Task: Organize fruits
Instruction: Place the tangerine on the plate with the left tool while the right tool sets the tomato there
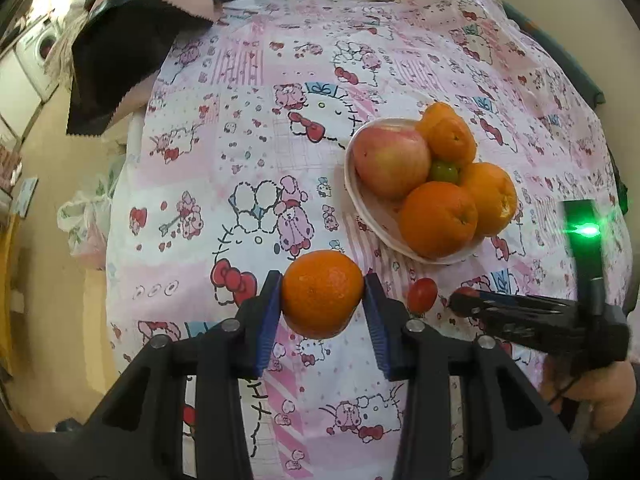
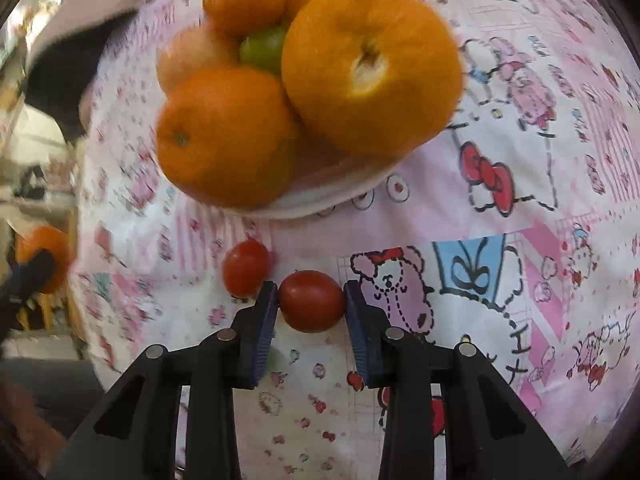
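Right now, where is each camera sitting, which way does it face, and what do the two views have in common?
Left wrist: on the left hand-held gripper, looking steeply down its fingers at the round orange mandarin it grips, above the pink cartoon-print cloth; the right hand-held gripper and the person's hand show.
Right wrist: on the right hand-held gripper, facing down at the small red tomato between its pads.
Shared: the white plate of fruit and a second red tomato.

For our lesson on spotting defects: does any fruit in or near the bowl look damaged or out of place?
Yes. The large orange at the near right of the bowl has a torn patch of peel showing pale pith. A small cherry tomato lies loose on the cloth outside the bowl, beside the tomato in the right gripper.
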{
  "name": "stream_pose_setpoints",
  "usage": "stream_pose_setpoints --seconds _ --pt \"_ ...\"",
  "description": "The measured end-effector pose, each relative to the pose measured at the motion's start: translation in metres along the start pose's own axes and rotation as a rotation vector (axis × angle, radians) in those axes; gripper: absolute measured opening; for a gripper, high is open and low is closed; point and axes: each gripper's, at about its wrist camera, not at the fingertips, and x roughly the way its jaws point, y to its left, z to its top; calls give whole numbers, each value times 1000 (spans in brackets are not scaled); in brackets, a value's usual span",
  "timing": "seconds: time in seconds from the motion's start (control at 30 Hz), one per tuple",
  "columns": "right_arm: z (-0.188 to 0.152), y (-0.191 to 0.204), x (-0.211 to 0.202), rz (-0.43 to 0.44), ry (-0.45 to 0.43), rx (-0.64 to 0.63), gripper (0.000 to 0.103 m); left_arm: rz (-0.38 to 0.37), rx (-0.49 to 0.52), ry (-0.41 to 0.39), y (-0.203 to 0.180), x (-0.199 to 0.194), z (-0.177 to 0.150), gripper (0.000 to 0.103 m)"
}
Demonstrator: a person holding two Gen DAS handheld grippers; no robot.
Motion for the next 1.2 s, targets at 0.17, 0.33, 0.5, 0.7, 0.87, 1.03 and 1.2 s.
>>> stream_pose_setpoints --seconds 0.17,0.33,0.5,0.7,0.87,1.03,1.2 --pt "-4 -8 -43 113 -88 59 36 -2 -15 -4 1 -1 2 36" --pt "-6 -11 -88 197 -193 72 36 -30 -24 -4 -5 4 20 36" --pt "0 -17 -99 191 -243 96 36 -45 -64 9 -19 22 40 36" --pt "7 -25 -97 174 -256 123 36 -93 -64 27 -32 53 56 36" --pt "13 -32 -98 186 -261 147 36 -169 -109 70 -28 77 63 36" --pt "15 -30 -95 191 -248 150 36 -203 -125 102 -31 94 64 37" --pt "17 -25 -92 191 -240 134 36 -196 -157 110 -28 99 65 42"
